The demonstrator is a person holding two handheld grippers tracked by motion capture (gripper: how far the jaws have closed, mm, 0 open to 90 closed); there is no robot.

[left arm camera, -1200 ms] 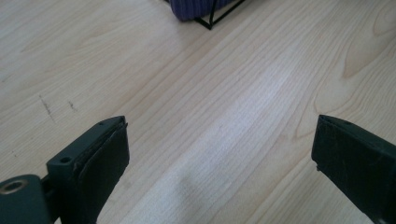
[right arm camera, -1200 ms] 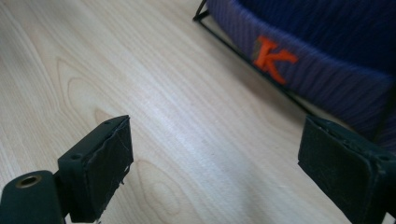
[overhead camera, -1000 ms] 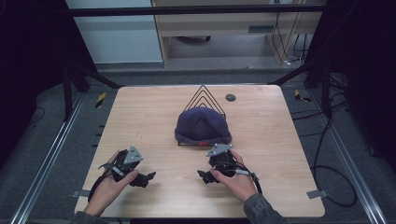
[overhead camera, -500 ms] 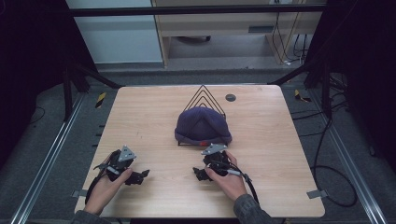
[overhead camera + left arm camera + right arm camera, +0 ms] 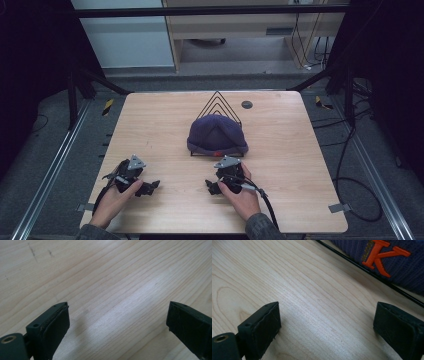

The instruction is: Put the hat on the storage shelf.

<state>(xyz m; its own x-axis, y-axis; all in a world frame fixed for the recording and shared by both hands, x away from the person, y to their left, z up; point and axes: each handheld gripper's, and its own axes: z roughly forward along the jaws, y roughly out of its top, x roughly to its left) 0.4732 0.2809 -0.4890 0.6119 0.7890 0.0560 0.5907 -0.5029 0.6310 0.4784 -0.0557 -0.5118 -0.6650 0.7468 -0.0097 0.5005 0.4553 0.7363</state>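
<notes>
On the near left of the wooden bench [image 5: 150,130], the person's left hand [image 5: 116,196] holds the left hand-held gripper [image 5: 145,188] low over the bare wood. In the left gripper view its two black jaws stand wide apart with nothing between them, only pale wood grain and a few faint dark marks on the surface farther off.

Toward the middle, a dark blue knit beanie [image 5: 217,134] sits on a black wire stand [image 5: 218,102] whose nested triangular loops rise behind the cap. A small dark round disc [image 5: 246,104] lies on the bench beyond the stand, toward the far edge.

Just in front of the beanie, the right hand [image 5: 243,198] holds the right hand-held gripper [image 5: 212,187], a black cable [image 5: 266,205] trailing back from it toward the near edge. In the right gripper view its jaws are likewise spread wide and empty above the wood. Past them runs a thin black wire [image 5: 372,275] of the stand, and beyond it the beanie's blue ribbed fabric with an orange stitched letter K [image 5: 384,255].
</notes>
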